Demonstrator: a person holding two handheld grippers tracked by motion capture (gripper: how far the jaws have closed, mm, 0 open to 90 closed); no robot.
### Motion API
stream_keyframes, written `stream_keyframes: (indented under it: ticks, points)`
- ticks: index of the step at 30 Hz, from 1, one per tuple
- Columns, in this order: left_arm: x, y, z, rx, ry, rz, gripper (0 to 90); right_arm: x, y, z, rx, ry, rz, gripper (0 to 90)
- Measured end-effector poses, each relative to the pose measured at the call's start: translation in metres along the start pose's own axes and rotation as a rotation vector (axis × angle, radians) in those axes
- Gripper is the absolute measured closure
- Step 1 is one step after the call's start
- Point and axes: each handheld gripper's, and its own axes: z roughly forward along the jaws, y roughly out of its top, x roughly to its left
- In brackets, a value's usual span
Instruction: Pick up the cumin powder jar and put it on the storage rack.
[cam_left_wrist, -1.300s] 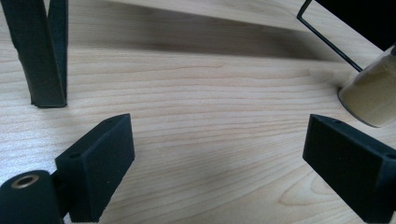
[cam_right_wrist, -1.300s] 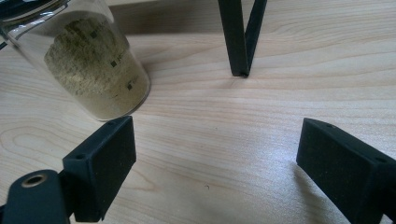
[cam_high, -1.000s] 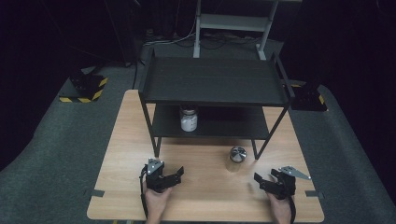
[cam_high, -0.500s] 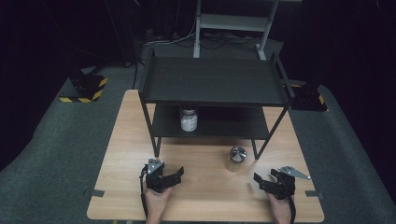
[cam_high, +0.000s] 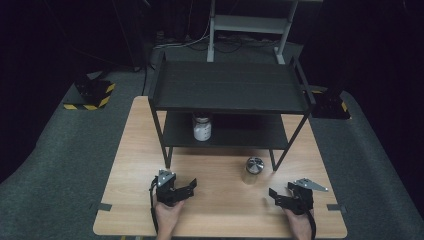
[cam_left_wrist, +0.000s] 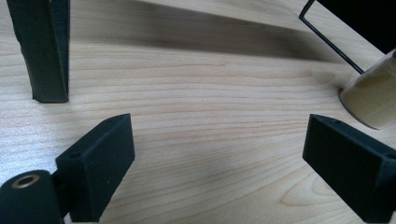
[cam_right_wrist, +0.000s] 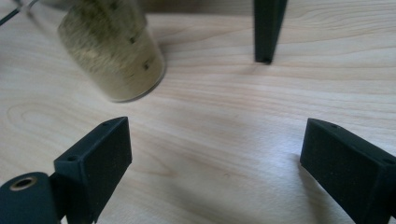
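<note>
Jar (cam_high: 253, 170) on table, between hand-held grippers, nearer right hand-held gripper (cam_high: 281, 196).

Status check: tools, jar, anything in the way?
Left tool open, empty. Right tool just opened wider, empty. Jar upright on table, between both. Shelf leg beside jar.

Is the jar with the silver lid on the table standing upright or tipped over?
Upright. The jar stands on its base on the table, its silver lid facing up, in front of the black shelf.
</note>
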Motion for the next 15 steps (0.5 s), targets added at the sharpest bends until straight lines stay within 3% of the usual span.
stream_keyframes:
  ticks: [10,15]
  points:
    - [0.001,0.000,0.000,-0.001,-0.002,0.000,9.4,0.012,0.002,0.002,0.033,0.033,-0.072,6.9]
    - [0.001,-0.001,0.000,-0.004,-0.005,-0.002,9.4,0.025,0.005,0.007,0.050,0.038,-0.111,6.7]
